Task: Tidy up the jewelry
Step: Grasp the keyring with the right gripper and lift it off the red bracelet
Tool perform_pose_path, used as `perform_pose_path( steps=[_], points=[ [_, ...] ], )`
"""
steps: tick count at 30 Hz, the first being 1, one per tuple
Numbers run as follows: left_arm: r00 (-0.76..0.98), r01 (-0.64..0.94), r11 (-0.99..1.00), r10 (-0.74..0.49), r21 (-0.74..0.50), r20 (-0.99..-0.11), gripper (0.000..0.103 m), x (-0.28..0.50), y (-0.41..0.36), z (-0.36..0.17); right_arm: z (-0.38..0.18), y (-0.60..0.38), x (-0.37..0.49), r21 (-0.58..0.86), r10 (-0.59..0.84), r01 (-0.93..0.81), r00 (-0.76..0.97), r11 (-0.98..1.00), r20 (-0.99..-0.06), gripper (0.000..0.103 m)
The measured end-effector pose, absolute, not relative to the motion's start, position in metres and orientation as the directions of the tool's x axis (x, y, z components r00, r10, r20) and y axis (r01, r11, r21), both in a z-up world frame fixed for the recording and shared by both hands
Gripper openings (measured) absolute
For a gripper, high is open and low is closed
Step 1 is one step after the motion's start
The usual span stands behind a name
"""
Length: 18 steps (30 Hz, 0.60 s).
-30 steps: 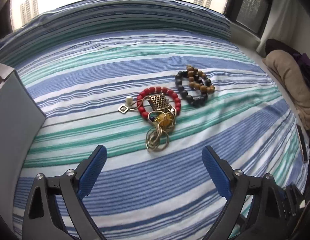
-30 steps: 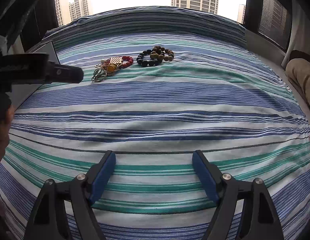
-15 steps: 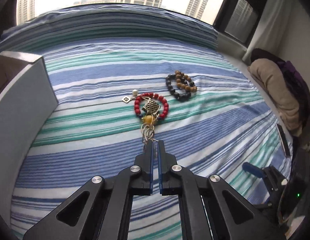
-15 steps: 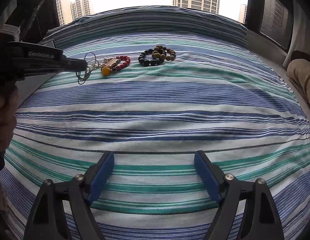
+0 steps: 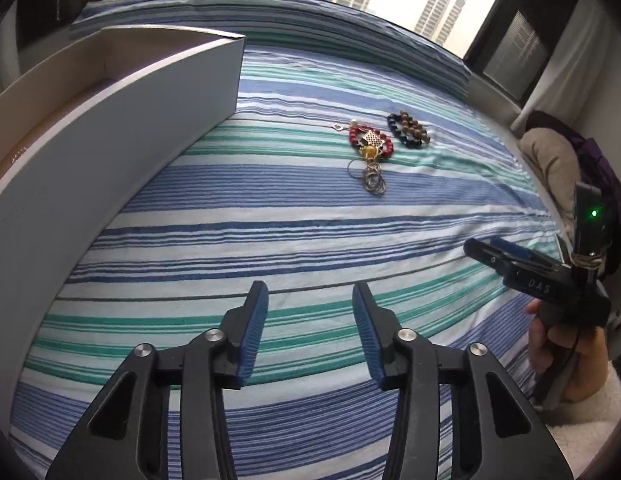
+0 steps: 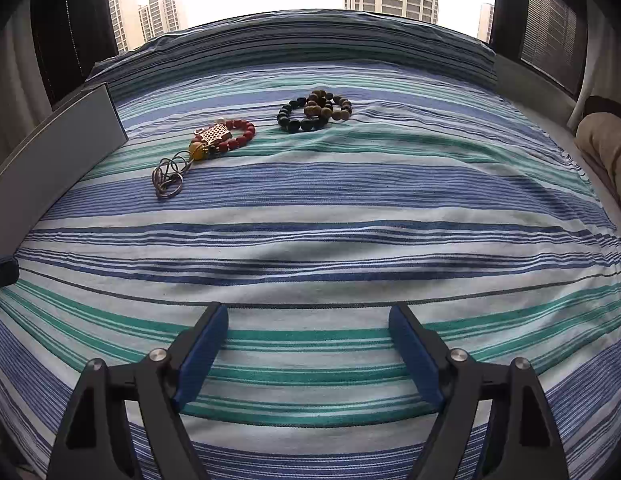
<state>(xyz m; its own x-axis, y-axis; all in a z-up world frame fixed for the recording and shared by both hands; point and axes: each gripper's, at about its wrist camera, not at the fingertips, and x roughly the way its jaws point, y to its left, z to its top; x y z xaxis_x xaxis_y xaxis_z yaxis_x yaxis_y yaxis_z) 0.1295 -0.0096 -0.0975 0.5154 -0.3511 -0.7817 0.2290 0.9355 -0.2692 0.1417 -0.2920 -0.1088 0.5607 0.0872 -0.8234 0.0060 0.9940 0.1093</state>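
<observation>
Jewelry: red bead bracelet (image 5: 370, 142) with key rings (image 5: 370, 178) on bed (image 5: 270, 216), well beyond left hand-held gripper (image 5: 308, 336), spread, empty; right hand-held gripper (image 6: 308, 354) spread too.

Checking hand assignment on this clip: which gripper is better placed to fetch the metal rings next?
Probably left. The rings and box lie on the left gripper side; the right gripper is open too, but farther away.

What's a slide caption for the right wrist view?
Open right gripper hovers over striped bedspread; red bracelet with rings and dark bracelets lie ahead.
</observation>
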Motion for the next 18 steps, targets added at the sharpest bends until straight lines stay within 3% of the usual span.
perform_pose_path(
  steps=[3, 9, 11, 12, 13, 18],
  points=[
    [0.53, 0.224, 0.933, -0.36, -0.282, -0.768, 0.055, 0.128, -0.008, -0.094, -0.083, -0.273, 0.174, 0.249, 0.241, -0.062, 0.557, 0.967, -0.795, 0.085],
    [0.548, 0.196, 0.938, -0.348, -0.287, -0.76, 0.055, 0.122, 0.007, -0.091, -0.097, -0.203, 0.251, 0.239, 0.293, -0.17, 0.514, 0.956, -0.806, 0.081],
    [0.552, 0.174, 0.94, -0.339, -0.293, -0.762, 0.056, 0.12, 0.018, -0.093, -0.111, -0.19, 0.264, 0.164, 0.233, -0.182, 0.483, 0.97, -0.844, 0.053],
    [0.552, 0.162, 0.94, -0.337, -0.299, -0.762, 0.056, 0.119, 0.023, -0.095, -0.117, -0.191, 0.267, 0.147, 0.213, -0.174, 0.467, 0.974, -0.858, 0.018],
    [0.554, 0.154, 0.94, -0.336, -0.303, -0.762, 0.056, 0.117, 0.026, -0.096, -0.116, -0.197, 0.265, 0.161, 0.217, -0.156, 0.471, 0.975, -0.855, 0.005],
    [0.543, 0.138, 0.935, -0.347, -0.327, -0.765, 0.056, 0.116, 0.034, -0.109, -0.051, -0.235, 0.235, 0.254, 0.29, -0.144, 0.576, 0.956, -0.765, 0.004]
  ],
)
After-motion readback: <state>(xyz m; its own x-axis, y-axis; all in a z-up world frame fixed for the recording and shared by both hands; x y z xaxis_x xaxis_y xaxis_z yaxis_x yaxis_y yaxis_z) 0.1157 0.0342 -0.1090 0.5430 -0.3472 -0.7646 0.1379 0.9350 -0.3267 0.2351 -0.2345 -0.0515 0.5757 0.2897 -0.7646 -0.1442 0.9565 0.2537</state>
